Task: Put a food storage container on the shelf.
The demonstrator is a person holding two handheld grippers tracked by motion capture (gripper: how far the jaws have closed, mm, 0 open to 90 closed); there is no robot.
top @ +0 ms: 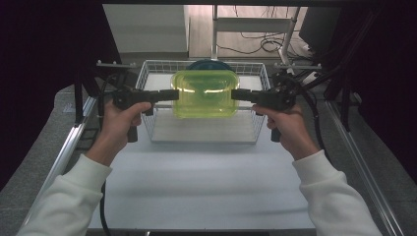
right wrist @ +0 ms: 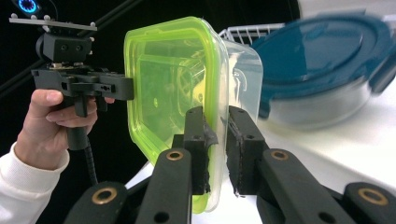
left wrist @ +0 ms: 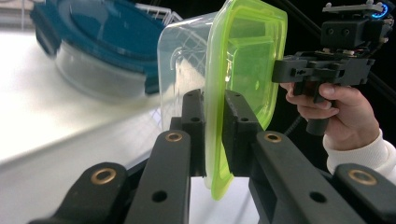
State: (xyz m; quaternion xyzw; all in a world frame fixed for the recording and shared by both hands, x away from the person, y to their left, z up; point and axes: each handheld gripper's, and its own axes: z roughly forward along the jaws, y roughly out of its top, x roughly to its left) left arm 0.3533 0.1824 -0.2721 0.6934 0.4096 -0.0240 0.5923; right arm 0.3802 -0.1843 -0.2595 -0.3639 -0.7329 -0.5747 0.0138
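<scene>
A clear rectangular container with a lime-green lid (top: 205,93) hangs level above a white wire basket (top: 147,73). My left gripper (top: 175,94) is shut on the left edge of its lid rim, and my right gripper (top: 234,94) is shut on the right edge. In the left gripper view the jaws (left wrist: 214,100) pinch the green rim (left wrist: 243,60) edge-on, with the other gripper (left wrist: 285,70) at the far side. In the right gripper view the jaws (right wrist: 218,116) clamp the rim of the container (right wrist: 173,84), and the other gripper (right wrist: 126,88) holds the opposite edge.
A round container with a dark blue clip lid (top: 209,64) sits at the back of the basket, also seen close by (left wrist: 107,37) (right wrist: 317,51). The white table (top: 201,182) stretches in front of the basket. Metal rails and black cables run along both sides.
</scene>
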